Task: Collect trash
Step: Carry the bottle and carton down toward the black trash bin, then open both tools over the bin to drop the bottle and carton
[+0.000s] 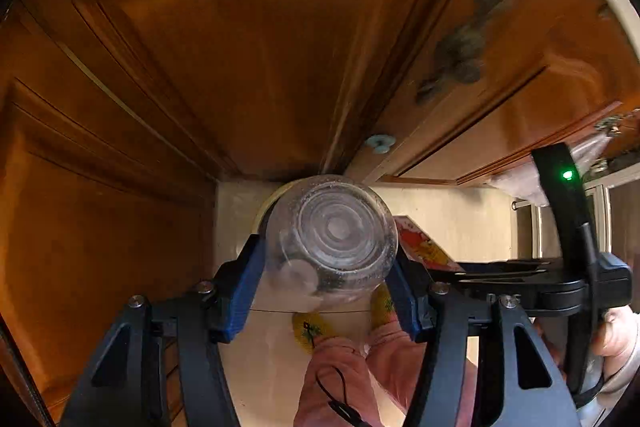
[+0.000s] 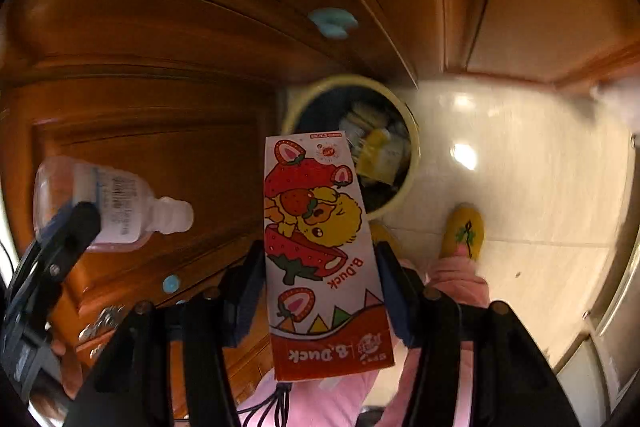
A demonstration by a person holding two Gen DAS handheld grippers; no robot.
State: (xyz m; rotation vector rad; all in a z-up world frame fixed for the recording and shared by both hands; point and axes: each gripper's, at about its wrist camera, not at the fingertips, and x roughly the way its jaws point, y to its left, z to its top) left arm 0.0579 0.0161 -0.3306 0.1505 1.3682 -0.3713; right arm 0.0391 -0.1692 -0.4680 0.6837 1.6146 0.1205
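My left gripper (image 1: pixel 326 251) is shut on a clear plastic bottle (image 1: pixel 332 239), whose round base faces the camera. In the right wrist view the same bottle (image 2: pixel 108 203) lies sideways at the left with its white cap pointing right. My right gripper (image 2: pixel 320 259) is shut on a strawberry "B.Duck" drink carton (image 2: pixel 320 247), blue pads pressing its two sides. Beyond the carton stands a round bin with a pale yellow rim (image 2: pixel 414 155) on the floor, with wrappers inside. In the left wrist view most of the bin (image 1: pixel 268 203) is hidden behind the bottle.
Brown wooden cabinet doors (image 1: pixel 240 47) with small blue knobs (image 2: pixel 332 21) rise right behind the bin. A glossy white tile floor (image 2: pixel 520 167) spreads to the right. A person's yellow slippers (image 2: pixel 464 231) and pink trouser legs (image 1: pixel 340 379) stand beneath the grippers.
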